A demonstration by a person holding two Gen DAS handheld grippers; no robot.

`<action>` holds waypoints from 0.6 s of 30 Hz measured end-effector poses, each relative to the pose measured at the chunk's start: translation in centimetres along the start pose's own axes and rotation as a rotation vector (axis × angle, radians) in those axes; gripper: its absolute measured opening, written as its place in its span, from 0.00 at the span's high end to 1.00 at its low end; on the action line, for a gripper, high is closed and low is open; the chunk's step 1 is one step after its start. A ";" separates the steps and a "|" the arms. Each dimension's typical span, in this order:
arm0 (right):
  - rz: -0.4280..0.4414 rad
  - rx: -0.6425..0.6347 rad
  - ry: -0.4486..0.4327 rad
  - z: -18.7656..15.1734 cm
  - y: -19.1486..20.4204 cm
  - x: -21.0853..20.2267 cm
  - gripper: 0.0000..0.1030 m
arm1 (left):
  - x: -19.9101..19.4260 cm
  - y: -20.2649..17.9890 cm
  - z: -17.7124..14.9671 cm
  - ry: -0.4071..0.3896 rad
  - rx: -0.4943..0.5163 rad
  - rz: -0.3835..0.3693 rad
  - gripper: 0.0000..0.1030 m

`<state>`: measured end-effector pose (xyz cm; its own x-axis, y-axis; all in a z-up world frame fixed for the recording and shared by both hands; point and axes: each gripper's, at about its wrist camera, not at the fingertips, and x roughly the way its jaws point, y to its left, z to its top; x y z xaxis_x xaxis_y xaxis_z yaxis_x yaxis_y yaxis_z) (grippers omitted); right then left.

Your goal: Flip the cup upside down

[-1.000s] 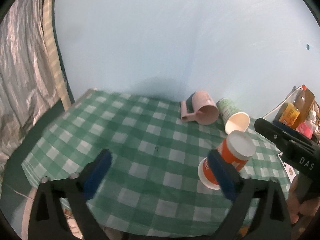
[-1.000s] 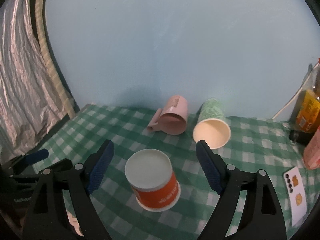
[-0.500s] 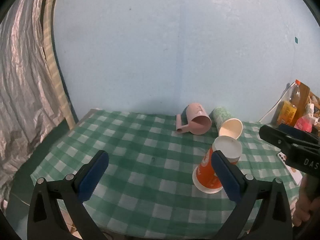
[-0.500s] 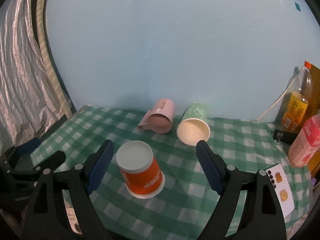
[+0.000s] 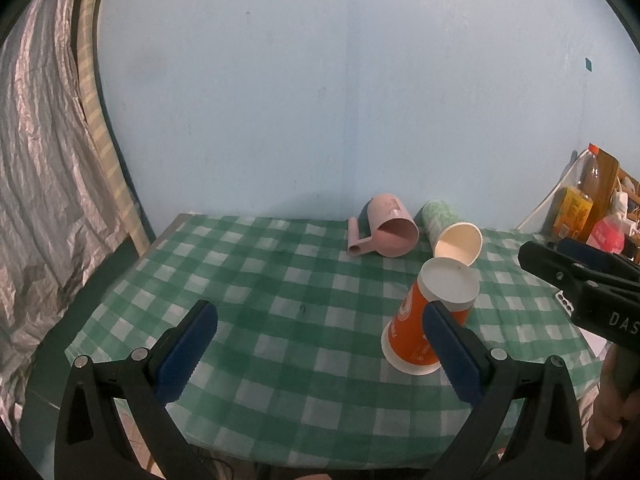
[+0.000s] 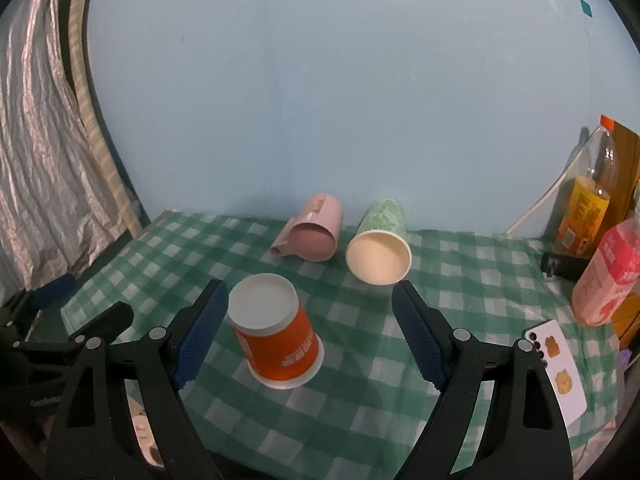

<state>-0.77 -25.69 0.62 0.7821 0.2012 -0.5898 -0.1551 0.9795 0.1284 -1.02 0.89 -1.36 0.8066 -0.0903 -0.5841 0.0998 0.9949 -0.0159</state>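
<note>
An orange paper cup (image 6: 278, 342) stands upside down on the green checked tablecloth (image 6: 460, 276), white base up; it also shows in the left wrist view (image 5: 424, 322). A pink mug (image 6: 314, 228) and a green patterned paper cup (image 6: 380, 246) lie on their sides behind it, mouths toward me. My right gripper (image 6: 310, 340) is open and empty, drawn back over the front of the table, apart from the orange cup. My left gripper (image 5: 320, 352) is open and empty near the table's front edge, its right finger overlapping the orange cup in view.
Bottles (image 6: 586, 200) and a pink carton (image 6: 606, 276) stand at the right end of the table. A white card (image 6: 558, 368) lies at the front right. A silver curtain (image 5: 44, 184) hangs at the left. A blue wall stands behind the table.
Both grippers have pulled back and up from the table, so the cups look smaller and farther. The orange cup has stayed upside down where it stands.
</note>
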 end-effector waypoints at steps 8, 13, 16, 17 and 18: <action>-0.004 0.008 0.002 -0.2 -0.3 0.0 0.19 | 0.0 -0.2 -0.1 0.012 0.009 0.015 0.00; -0.005 0.009 0.005 -0.3 -0.3 0.0 0.19 | -0.2 0.1 -0.1 0.014 -0.001 0.008 0.00; -0.003 0.007 0.005 -0.4 -0.3 0.0 0.19 | -0.1 0.1 -0.1 0.017 0.000 0.009 0.00; -0.002 0.007 0.006 -0.5 -0.3 0.1 0.19 | -0.1 0.2 -0.1 0.017 -0.001 0.006 0.00; 0.000 0.008 0.006 -0.5 -0.3 0.1 0.19 | -0.2 0.2 -0.1 0.018 -0.002 0.001 0.00</action>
<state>-0.93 -25.91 0.08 0.7783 0.2010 -0.5949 -0.1503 0.9795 0.1343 -1.21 1.13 -1.32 0.7962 -0.0884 -0.5986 0.0978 0.9951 -0.0169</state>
